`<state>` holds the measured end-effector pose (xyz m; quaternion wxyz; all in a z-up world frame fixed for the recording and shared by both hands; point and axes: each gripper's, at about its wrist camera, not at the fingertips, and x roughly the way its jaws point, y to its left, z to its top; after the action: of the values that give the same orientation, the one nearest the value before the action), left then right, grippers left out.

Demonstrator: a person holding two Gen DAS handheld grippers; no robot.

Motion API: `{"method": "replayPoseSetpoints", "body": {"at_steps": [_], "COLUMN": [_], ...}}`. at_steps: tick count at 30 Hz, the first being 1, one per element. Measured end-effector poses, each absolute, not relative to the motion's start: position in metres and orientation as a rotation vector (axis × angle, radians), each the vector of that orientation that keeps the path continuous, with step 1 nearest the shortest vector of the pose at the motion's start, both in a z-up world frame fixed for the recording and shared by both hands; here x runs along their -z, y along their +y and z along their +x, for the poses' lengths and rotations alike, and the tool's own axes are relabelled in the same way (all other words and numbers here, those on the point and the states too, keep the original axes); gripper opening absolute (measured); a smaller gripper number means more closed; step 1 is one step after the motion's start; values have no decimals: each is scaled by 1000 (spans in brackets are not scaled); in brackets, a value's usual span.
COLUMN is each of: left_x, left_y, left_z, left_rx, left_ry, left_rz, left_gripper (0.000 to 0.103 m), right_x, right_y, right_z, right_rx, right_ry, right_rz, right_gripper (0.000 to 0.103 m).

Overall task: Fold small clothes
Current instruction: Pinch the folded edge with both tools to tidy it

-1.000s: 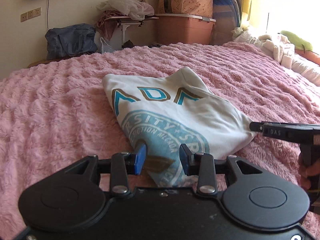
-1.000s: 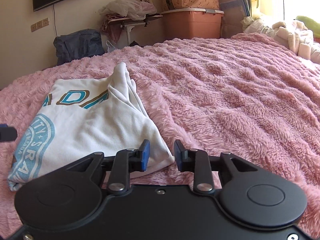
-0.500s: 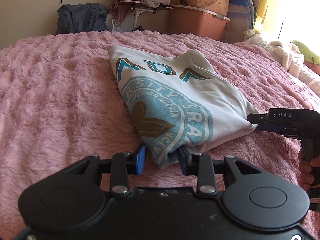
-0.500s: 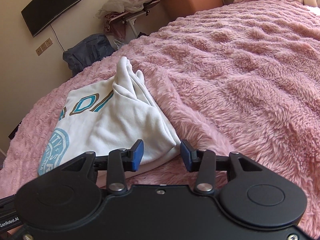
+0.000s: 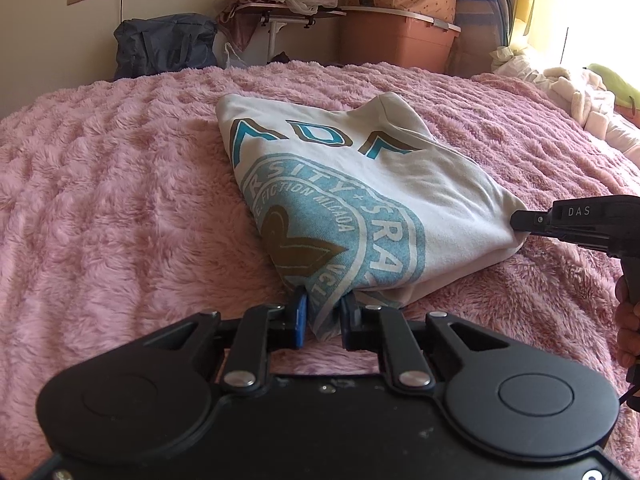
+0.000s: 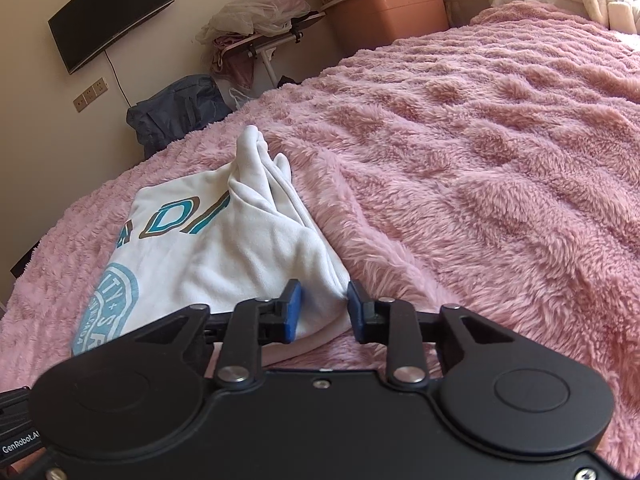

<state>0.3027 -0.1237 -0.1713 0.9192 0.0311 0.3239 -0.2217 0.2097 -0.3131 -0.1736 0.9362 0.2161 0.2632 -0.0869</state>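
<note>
A white T-shirt (image 5: 360, 200) with a teal and brown print lies partly folded on the pink fuzzy blanket (image 5: 120, 220). My left gripper (image 5: 323, 316) has its blue pads around the shirt's near printed corner, jaws narrowed on the cloth. My right gripper (image 6: 323, 308) is at the shirt's (image 6: 240, 248) right corner, with cloth lying between its open fingers. In the left wrist view the right gripper (image 5: 520, 220) touches the shirt's right corner from the side.
The blanket (image 6: 480, 160) covers a wide bed. A pile of white clothes (image 5: 580, 88) lies at the far right. Beyond the bed stand a dark bag (image 5: 164, 44), a small table (image 5: 288, 16) and a storage bin (image 5: 392, 36).
Both grippers have moved forward onto the shirt's near corners. The left jaws have narrowed around the printed corner. The right gripper now has cloth between its fingers.
</note>
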Motion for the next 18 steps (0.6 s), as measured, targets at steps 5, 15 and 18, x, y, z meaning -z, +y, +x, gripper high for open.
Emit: {"method": "replayPoseSetpoints", "body": {"at_steps": [5, 15, 18], "left_x": [161, 195, 178], "left_y": [-135, -144, -129], "left_z": [289, 293, 283], "left_rx": [380, 346, 369], "left_ry": [589, 713, 701], "left_rz": [167, 242, 203], "left_gripper": [9, 7, 11], "right_x": [158, 189, 183], "right_y": [-308, -311, -314], "right_z": [203, 215, 213], "right_rx": [197, 231, 224], "right_ry": [495, 606, 601], "right_rz": [411, 399, 419], "right_gripper": [7, 7, 10]}}
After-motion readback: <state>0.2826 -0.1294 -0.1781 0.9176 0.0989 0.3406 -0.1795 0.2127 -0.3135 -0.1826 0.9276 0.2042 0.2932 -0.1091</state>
